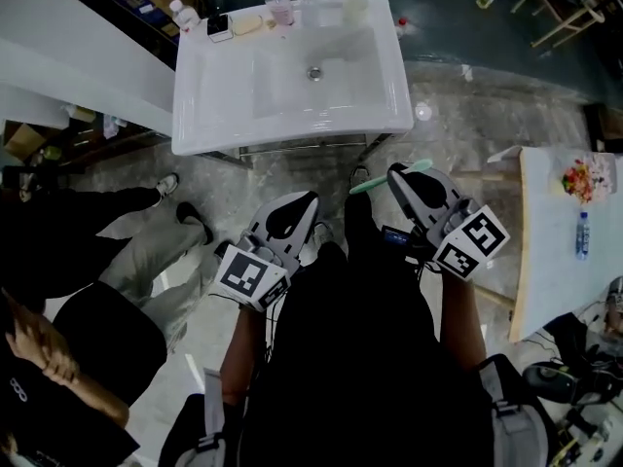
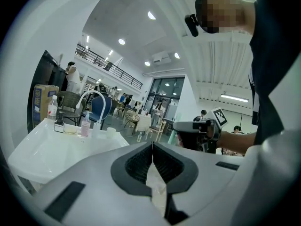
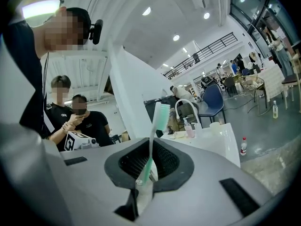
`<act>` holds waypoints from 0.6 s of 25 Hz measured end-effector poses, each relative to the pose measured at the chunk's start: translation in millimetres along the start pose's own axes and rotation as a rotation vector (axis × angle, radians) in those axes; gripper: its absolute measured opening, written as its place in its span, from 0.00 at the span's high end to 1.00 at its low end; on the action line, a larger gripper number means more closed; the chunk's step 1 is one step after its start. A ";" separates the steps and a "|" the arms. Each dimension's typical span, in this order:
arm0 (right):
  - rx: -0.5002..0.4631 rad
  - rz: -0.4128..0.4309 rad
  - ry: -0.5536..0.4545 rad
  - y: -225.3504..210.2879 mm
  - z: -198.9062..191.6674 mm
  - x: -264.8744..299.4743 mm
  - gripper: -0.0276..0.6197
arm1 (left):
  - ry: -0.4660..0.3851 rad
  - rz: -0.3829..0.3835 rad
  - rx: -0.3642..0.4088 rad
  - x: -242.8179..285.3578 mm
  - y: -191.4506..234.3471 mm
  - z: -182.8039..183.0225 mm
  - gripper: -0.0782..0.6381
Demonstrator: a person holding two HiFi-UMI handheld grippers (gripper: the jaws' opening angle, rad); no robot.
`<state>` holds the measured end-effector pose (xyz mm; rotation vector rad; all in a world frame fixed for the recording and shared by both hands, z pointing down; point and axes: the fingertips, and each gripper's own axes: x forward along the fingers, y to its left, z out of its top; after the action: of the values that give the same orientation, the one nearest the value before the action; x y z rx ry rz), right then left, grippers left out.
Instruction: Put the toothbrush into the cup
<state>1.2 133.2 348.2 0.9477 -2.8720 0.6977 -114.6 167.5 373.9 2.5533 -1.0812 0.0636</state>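
Observation:
A mint-green toothbrush [image 1: 389, 177] lies crosswise in my right gripper [image 1: 402, 176], which is shut on its handle. In the right gripper view the toothbrush [image 3: 155, 122] stands upright between the jaws, head uppermost. My left gripper [image 1: 301, 202] hangs beside it, shut with nothing between its jaws [image 2: 152, 148]. Both grippers hover over the floor, short of the front edge of the white sink [image 1: 292, 129]. The pale cup [image 1: 355, 6] stands on the sink's back ledge, right of the tap; it also shows small as the cup [image 3: 215, 125] and the cup [image 2: 111, 131].
A pink soap bottle [image 1: 279, 6], a soap bar and a phone sit on the sink's back ledge. Two people stand at the left [image 1: 58, 261]. A pale table [image 1: 545, 251] with a water bottle [image 1: 581, 233] is at the right. A small bottle [image 3: 243, 146] stands on the floor.

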 end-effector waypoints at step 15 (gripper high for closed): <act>0.027 0.074 0.006 -131.5 69.6 53.2 0.91 | 0.019 0.061 -0.012 133.9 64.6 55.1 0.87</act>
<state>40.5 -19.8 348.0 0.8453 -2.9130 0.7452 -71.0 15.2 367.1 2.5042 -1.1496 0.0964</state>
